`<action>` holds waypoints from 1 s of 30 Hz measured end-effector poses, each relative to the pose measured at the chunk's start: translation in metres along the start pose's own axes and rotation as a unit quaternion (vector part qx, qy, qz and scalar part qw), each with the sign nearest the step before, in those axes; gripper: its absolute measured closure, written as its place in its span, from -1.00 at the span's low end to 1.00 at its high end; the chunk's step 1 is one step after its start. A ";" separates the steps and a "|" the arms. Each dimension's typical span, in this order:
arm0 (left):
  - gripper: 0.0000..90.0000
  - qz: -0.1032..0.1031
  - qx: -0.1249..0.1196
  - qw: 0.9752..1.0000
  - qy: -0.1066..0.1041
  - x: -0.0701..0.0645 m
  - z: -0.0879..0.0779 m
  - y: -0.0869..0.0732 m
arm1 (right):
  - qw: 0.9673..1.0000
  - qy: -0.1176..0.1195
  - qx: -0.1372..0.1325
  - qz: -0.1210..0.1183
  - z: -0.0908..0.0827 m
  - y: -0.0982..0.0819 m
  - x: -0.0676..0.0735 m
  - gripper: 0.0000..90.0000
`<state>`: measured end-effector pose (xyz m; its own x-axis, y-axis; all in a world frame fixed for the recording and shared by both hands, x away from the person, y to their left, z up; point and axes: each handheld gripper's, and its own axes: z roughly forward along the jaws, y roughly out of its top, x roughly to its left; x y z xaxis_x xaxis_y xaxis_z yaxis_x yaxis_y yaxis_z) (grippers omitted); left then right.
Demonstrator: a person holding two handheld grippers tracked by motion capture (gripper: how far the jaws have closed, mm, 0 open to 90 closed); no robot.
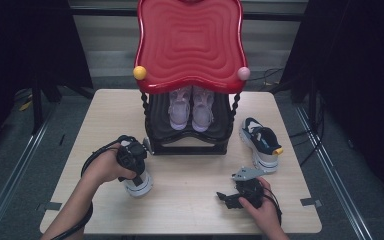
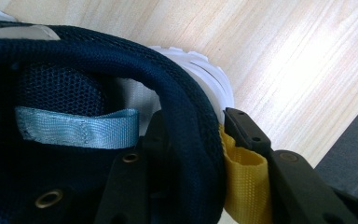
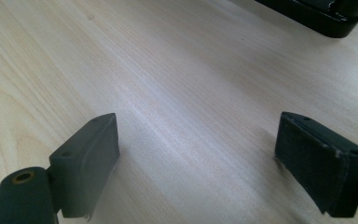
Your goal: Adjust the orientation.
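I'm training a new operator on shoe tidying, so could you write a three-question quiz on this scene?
1. True or false: the left gripper clamps the padded heel collar of the navy mesh sneaker with a yellow pull tab.
2. What lies between the right gripper jaws: A) a shoe B) nothing, bare light wooden table C) a ball?
3. Which shoes sit on the black rack under the red wavy top?

Key: 1 true. 2 B. 3 The pale pink sneaker pair.
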<state>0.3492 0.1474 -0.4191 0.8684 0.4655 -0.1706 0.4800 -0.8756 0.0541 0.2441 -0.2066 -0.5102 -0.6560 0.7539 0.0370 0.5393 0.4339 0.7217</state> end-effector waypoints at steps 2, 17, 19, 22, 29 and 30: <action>0.43 -0.001 0.002 1.000 -0.002 0.001 0.000 0.000 | 1.000 0.000 0.001 0.001 0.000 0.000 0.000 -0.71; 0.59 -0.013 0.007 1.000 -0.016 0.000 0.001 0.005 | 1.000 0.001 0.000 -0.002 0.000 0.000 0.000 -0.71; 0.61 -0.013 0.007 1.000 -0.015 0.000 0.001 0.006 | 1.000 0.001 0.000 -0.002 0.000 0.000 0.000 -0.71; 0.61 -0.015 0.010 1.000 -0.016 0.000 0.000 0.007 | 1.000 0.001 0.000 -0.002 0.000 0.000 0.000 -0.71; 0.62 -0.011 0.009 1.000 -0.011 -0.002 -0.007 0.005 | 1.000 0.001 0.000 -0.002 0.000 0.000 0.000 -0.71; 0.61 -0.011 0.008 1.000 -0.009 -0.003 -0.009 0.004 | 1.000 0.001 -0.001 -0.002 0.000 0.000 0.000 -0.71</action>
<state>0.3502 0.1437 -0.4095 0.8551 0.4827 -0.1890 0.4970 -0.8671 0.0342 0.2445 -0.2068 -0.5103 -0.6591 0.7513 0.0349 0.5360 0.4366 0.7226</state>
